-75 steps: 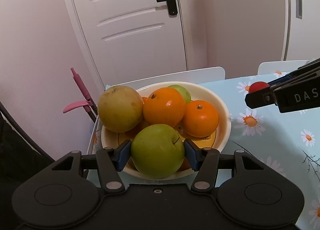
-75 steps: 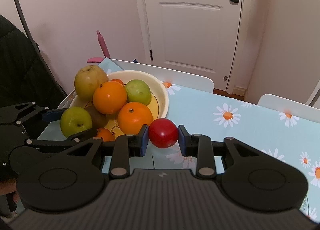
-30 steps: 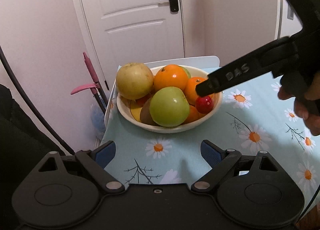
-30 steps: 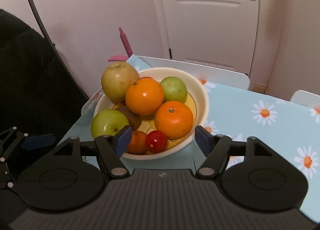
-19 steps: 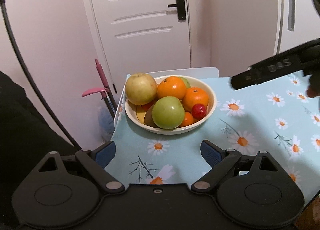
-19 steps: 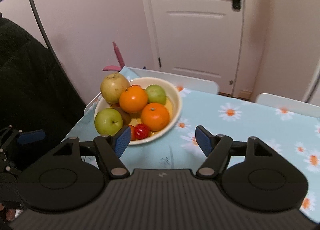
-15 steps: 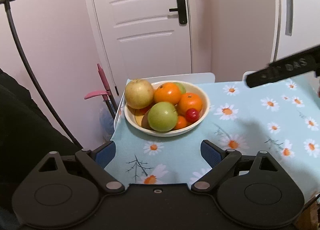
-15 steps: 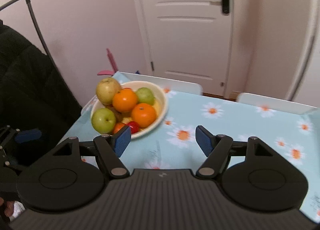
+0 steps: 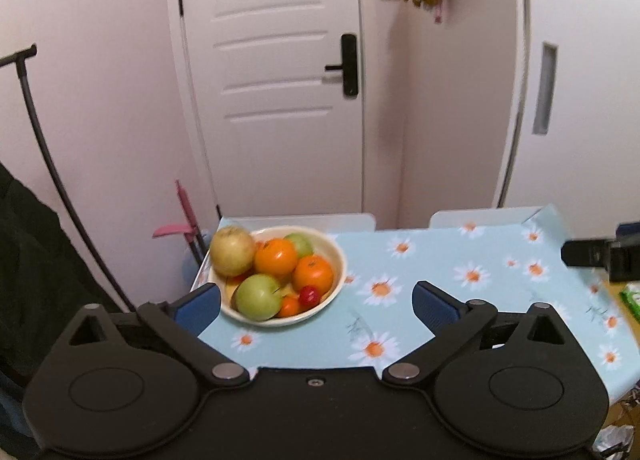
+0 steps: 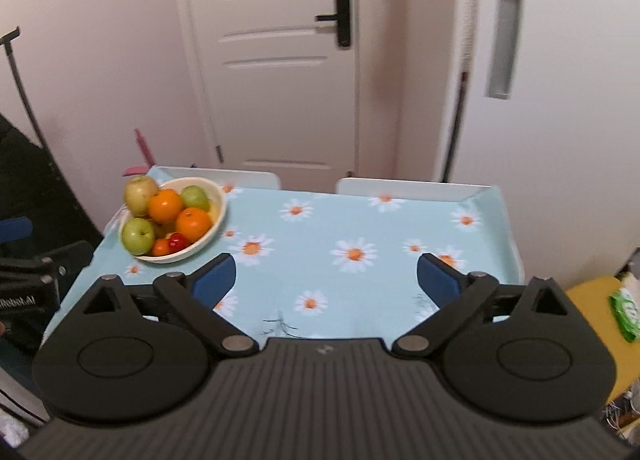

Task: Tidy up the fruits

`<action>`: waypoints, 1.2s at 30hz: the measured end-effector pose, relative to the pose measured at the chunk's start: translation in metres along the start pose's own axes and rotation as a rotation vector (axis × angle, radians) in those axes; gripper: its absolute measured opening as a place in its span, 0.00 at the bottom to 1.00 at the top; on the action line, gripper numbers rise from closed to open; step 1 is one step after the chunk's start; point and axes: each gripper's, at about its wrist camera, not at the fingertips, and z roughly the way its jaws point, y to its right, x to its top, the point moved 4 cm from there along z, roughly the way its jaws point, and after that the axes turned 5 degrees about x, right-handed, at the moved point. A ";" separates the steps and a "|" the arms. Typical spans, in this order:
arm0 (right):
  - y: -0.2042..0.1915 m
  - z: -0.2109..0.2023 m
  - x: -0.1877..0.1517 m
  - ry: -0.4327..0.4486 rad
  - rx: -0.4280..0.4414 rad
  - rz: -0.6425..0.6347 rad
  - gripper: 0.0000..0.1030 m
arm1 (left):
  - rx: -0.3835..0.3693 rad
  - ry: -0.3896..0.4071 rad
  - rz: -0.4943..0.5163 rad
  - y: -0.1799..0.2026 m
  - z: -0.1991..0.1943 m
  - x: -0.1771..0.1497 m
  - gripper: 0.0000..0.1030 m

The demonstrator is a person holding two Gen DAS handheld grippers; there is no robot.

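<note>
Table [image 10: 360, 220] under a light-blue daisy cloth fills both views; two white chair backs [image 10: 408, 189] sit at its far edge. Cream bowl [image 9: 338, 260] at the far left corner holds all the fruit: pear [image 9: 233, 251], two oranges [image 9: 276, 256], two green apples [image 9: 258, 297], a small red fruit [image 9: 309, 295] and a small orange one [image 9: 289, 306] at the near rim. Left gripper [image 9: 316, 302] spread wide, empty, above the table near the bowl. Right gripper [image 10: 326, 278] also wide open, empty, over mid-table, well apart from the bowl. White door [image 10: 276, 60] with black handle behind, pink walls, pink tool [image 9: 186, 216] leaning left of the table, green packet [image 10: 626, 312] on a yellow surface at right.
</note>
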 end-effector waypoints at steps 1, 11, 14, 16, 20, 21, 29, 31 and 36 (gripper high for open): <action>0.002 -0.003 -0.002 -0.001 -0.018 0.002 1.00 | -0.001 0.004 0.003 0.003 -0.002 0.002 1.00; 0.008 -0.014 -0.024 -0.008 -0.071 0.037 1.00 | 0.006 0.022 0.026 0.015 -0.016 -0.001 1.00; 0.008 -0.016 -0.025 -0.010 -0.074 0.044 1.00 | 0.010 0.027 0.031 0.014 -0.019 -0.002 1.00; 0.008 -0.016 -0.025 -0.008 -0.075 0.043 1.00 | 0.011 0.029 0.029 0.013 -0.020 -0.002 1.00; 0.005 -0.017 -0.024 -0.010 -0.076 0.040 1.00 | 0.018 0.035 0.035 0.012 -0.021 -0.003 1.00; 0.005 -0.016 -0.024 -0.011 -0.075 0.041 1.00 | 0.020 0.037 0.036 0.012 -0.022 -0.003 1.00; 0.003 -0.014 -0.023 -0.016 -0.077 0.042 1.00 | 0.032 0.038 0.029 0.006 -0.022 -0.004 1.00; 0.003 -0.014 -0.023 -0.020 -0.077 0.043 1.00 | 0.033 0.038 0.027 0.006 -0.021 -0.004 1.00; 0.002 -0.011 -0.022 -0.030 -0.081 0.048 1.00 | 0.034 0.039 0.028 0.005 -0.020 -0.004 1.00</action>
